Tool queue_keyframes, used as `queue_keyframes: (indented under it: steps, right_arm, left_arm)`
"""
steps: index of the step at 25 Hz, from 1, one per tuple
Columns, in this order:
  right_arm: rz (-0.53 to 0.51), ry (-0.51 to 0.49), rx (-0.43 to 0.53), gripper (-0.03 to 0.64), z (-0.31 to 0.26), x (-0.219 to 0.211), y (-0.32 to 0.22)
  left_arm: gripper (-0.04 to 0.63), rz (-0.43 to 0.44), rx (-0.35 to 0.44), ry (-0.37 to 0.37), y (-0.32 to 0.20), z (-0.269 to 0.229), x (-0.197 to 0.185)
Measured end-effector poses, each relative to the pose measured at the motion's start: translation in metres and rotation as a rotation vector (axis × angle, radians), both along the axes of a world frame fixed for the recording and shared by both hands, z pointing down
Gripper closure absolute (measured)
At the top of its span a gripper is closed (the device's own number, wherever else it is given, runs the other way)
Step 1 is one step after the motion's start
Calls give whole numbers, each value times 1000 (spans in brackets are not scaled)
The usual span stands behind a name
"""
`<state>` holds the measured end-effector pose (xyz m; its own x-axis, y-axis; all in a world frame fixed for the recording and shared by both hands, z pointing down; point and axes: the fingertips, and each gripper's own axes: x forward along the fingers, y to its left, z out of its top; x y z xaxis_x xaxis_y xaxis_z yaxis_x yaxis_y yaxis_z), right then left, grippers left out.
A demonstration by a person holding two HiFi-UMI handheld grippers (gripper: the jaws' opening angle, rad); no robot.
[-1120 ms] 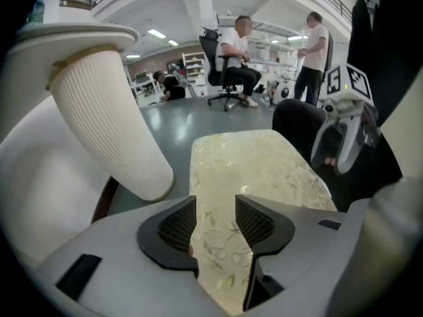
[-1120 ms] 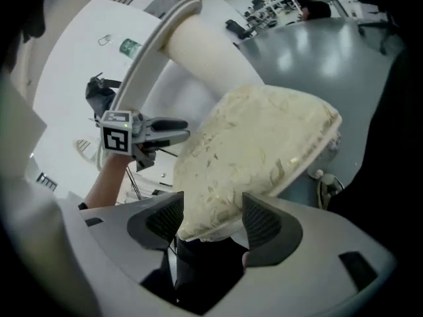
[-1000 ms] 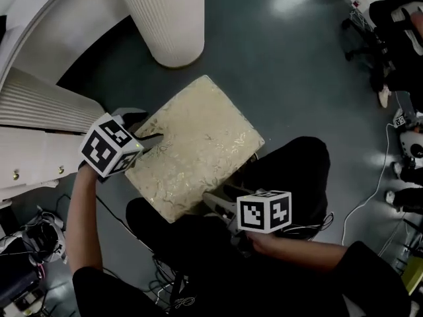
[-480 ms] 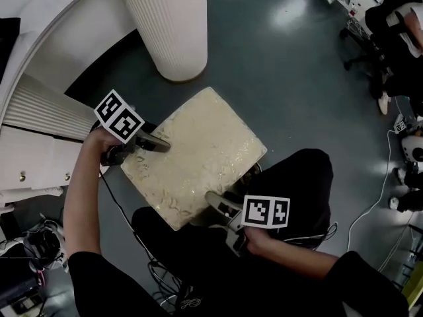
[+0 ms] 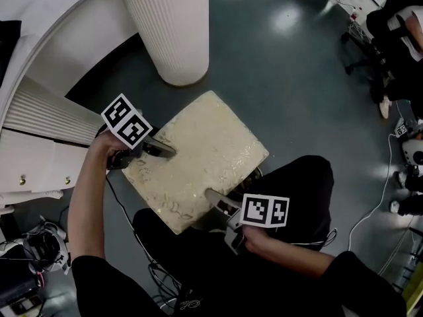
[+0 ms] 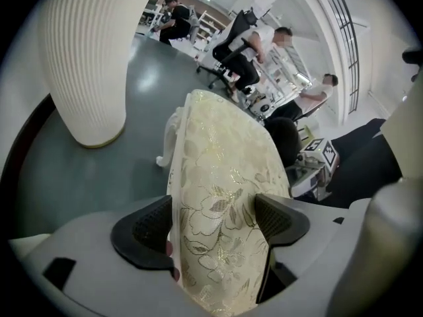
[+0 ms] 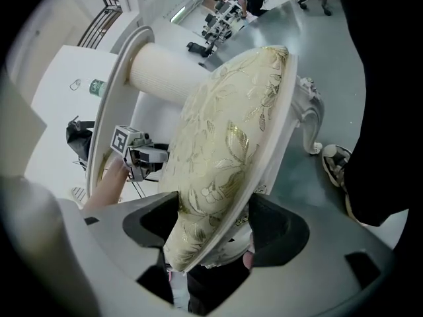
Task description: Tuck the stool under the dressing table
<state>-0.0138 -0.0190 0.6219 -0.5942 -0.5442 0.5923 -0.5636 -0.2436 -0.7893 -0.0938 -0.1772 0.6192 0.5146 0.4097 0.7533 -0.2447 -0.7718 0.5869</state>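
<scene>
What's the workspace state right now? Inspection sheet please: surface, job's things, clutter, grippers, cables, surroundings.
Surface: grey-green floor.
Job's things: the stool, with a cream floral seat, stands on the floor beside the white dressing table and its fluted leg; not yet tucked under.
Clutter: a small bottle on the table top.
Grippers: the left gripper and right gripper straddle opposite seat edges. Both sets of jaws have just been opening, with the seat between them, not clamped.
Cables: a black cable by the person's legs; a white cable on the floor at right.
Surroundings: seated people on office chairs at right.
</scene>
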Motion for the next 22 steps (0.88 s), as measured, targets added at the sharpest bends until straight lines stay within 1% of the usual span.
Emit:
queue_keyframes:
  steps: [4,6,10,14,17,20,22]
  right_arm:
    - [-22,-3,-17,331,0,1,1]
    - [-37,-2,-20,331,0,2,0]
    - [-76,13,-5,331,-1,6,-3]
    - [-134,28,17,331,-3,7,-7]
    - [-193,52,29,331,-3,8,-10]
    - [-266,74,45,330,-4,12,-18]
    - [-336,86,52,330,-5,13,-26]
  left_arm:
    - [207,-36,40,3,1,-1,1]
    - [207,-52,41,2,2,0,0]
    - [207,-89,34,-28,4,0,-5]
    - [207,-153,35,-45,8,-2,-15]
    - [207,-235,32,-37,14,-3,-26]
    - [207,-359,41,-19,19,-6,-36]
    - [207,-448,38,-16,25,-6,-46]
